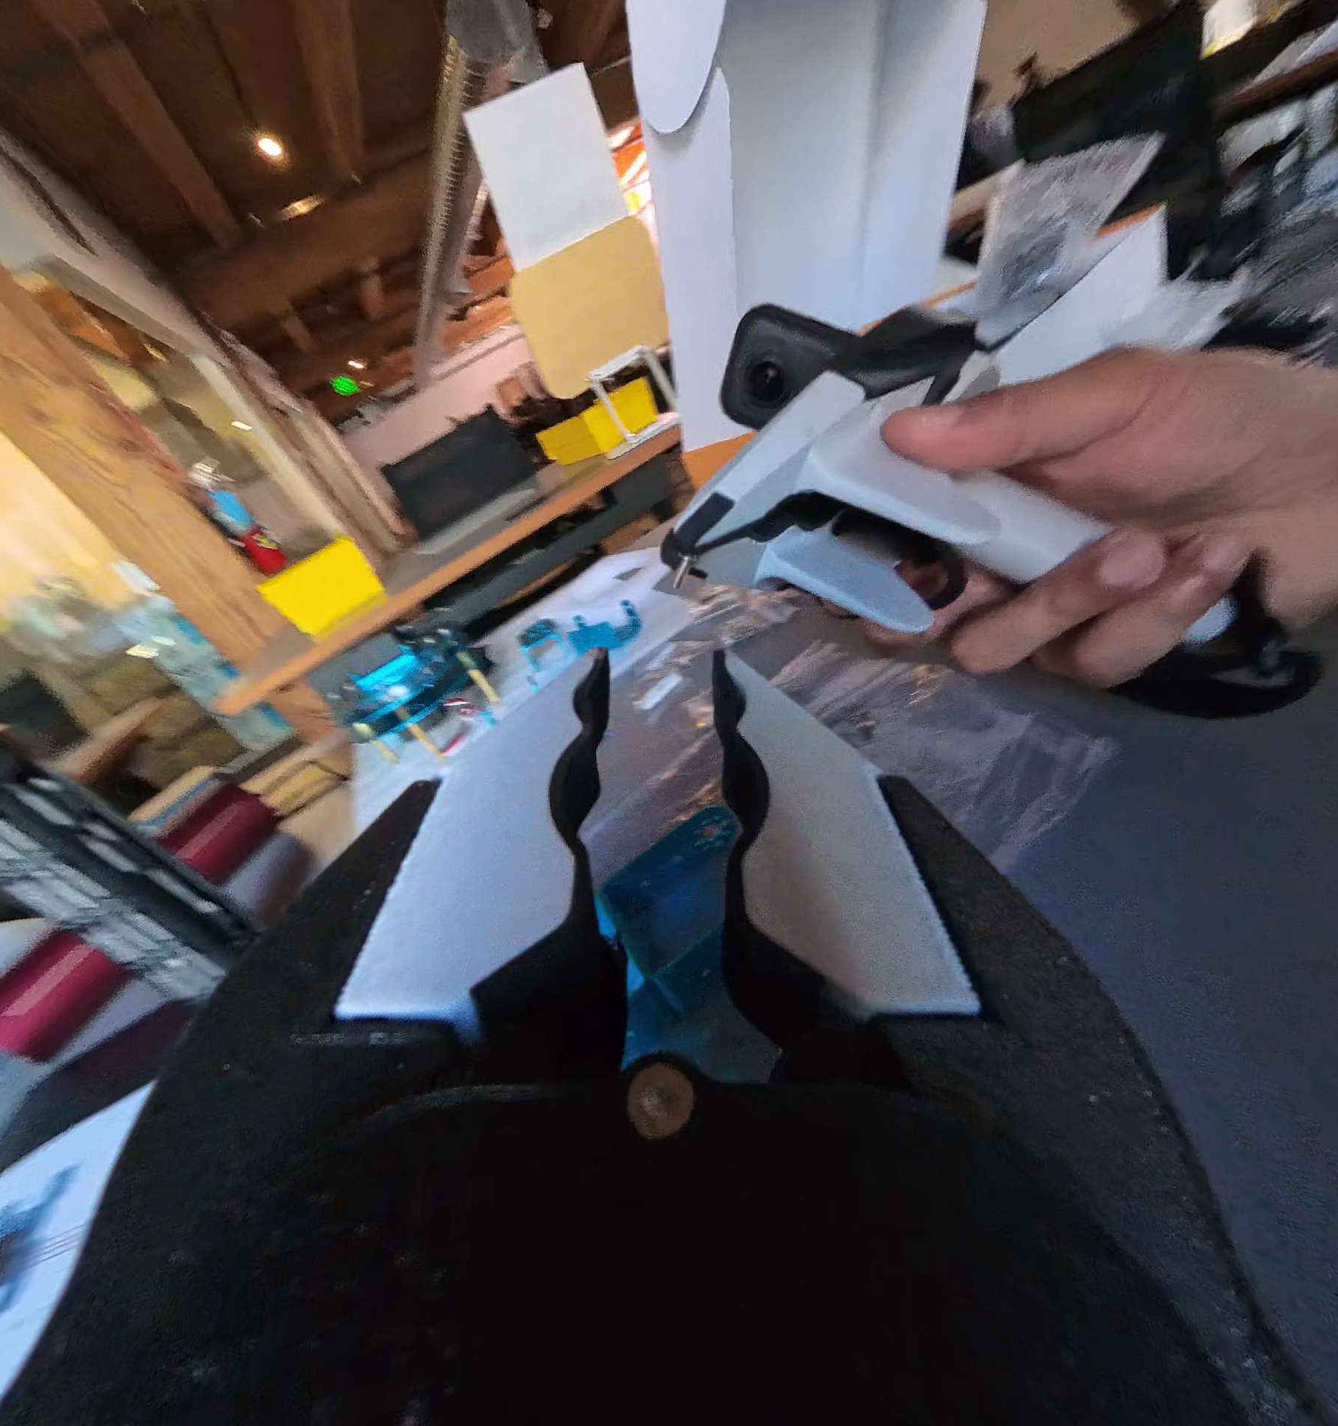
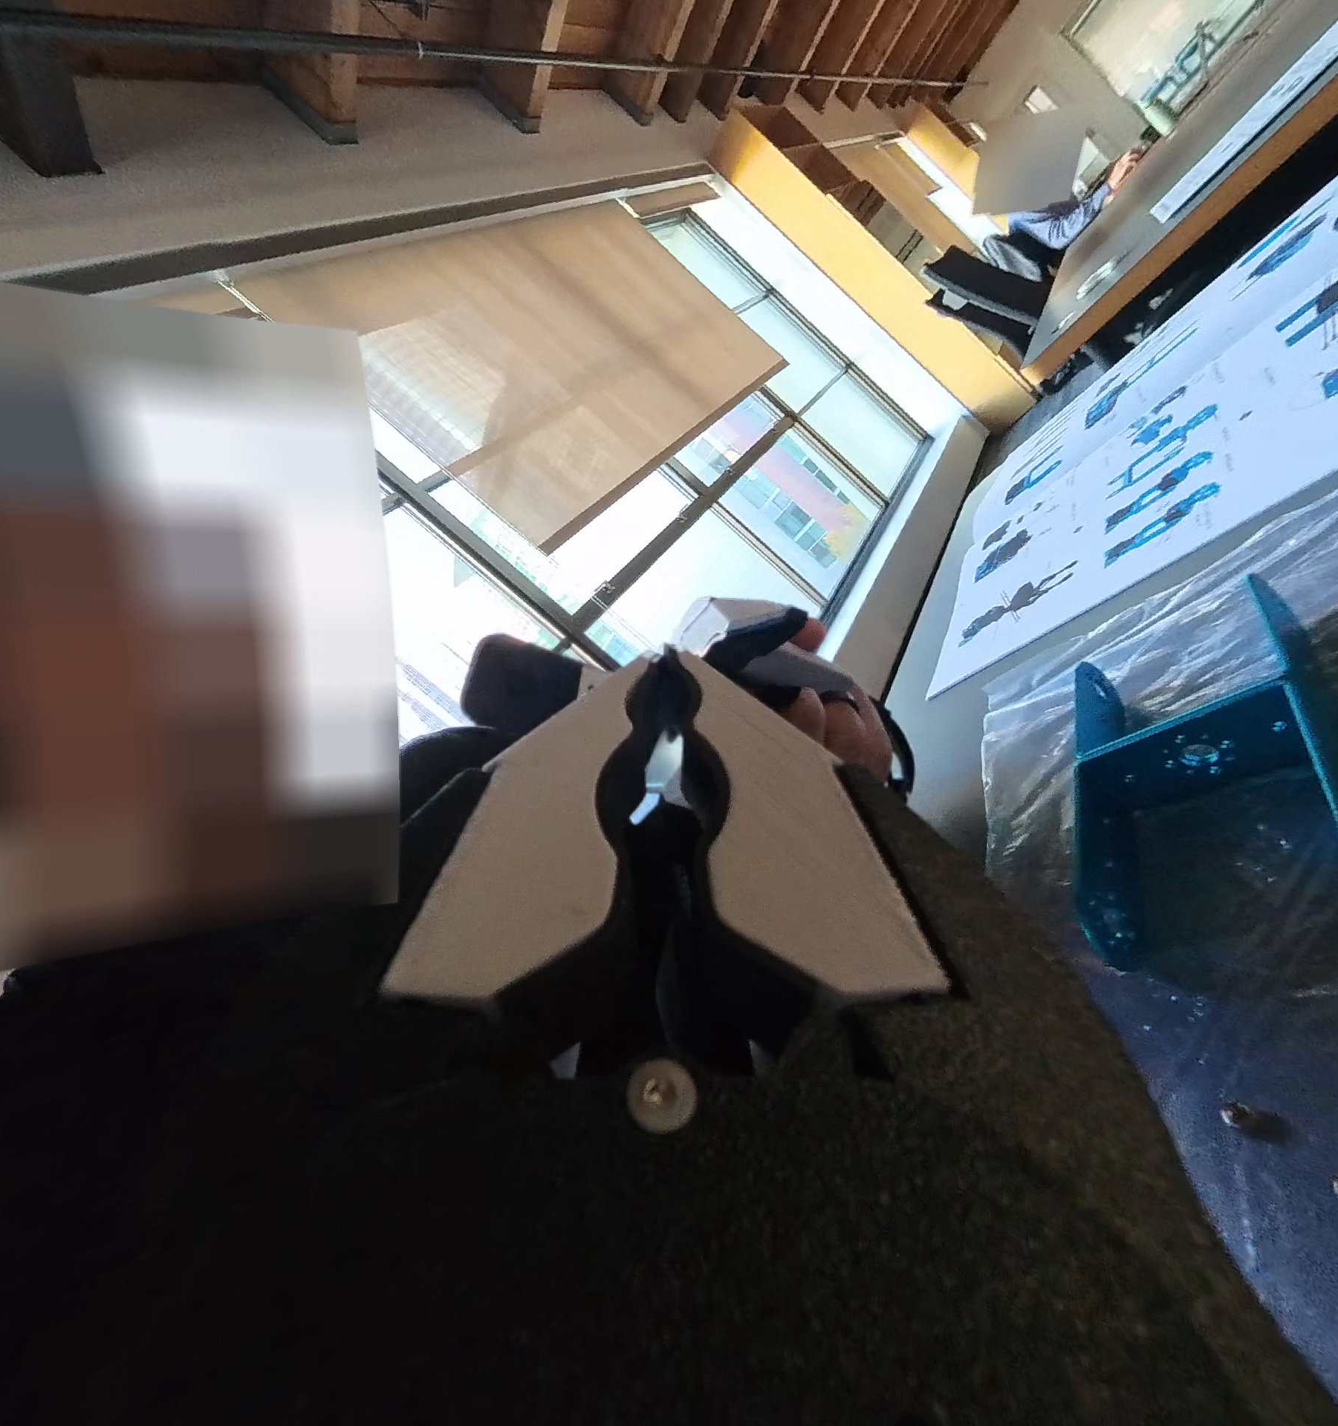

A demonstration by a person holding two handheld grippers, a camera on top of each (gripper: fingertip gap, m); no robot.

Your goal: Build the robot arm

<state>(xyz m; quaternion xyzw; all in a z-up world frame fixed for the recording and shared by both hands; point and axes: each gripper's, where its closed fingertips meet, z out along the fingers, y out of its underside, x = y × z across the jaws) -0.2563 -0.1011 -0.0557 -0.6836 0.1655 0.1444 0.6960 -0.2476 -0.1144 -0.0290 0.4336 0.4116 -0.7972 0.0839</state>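
Note:
My left gripper (image 1: 659, 670) is closed part way on a blue metal bracket (image 1: 677, 903), which sits deep between the fingers near their base. My right gripper (image 1: 675, 552), held by a hand (image 1: 1159, 494), hovers above and just beyond the left fingertips. It pinches a small metal screw (image 1: 679, 576) at its tip. In the right wrist view the right gripper (image 2: 665, 656) is shut and tilted sideways, pointing at the left gripper (image 2: 758, 640) close behind it. A second blue U-shaped bracket (image 2: 1190, 772) lies on a clear plastic bag (image 2: 1113, 633) on the dark table.
A white instruction sheet (image 2: 1113, 463) with blue drawings lies beyond the bag. Loose screws (image 2: 1238, 1116) lie on the table. A partly built blue frame (image 1: 418, 679), small blue parts (image 1: 584, 631), clear bags (image 1: 920, 733) and an upright white box (image 1: 797, 193) stand ahead. A black crate (image 1: 71, 872) is at left. The grippers are tip to tip, or close to it.

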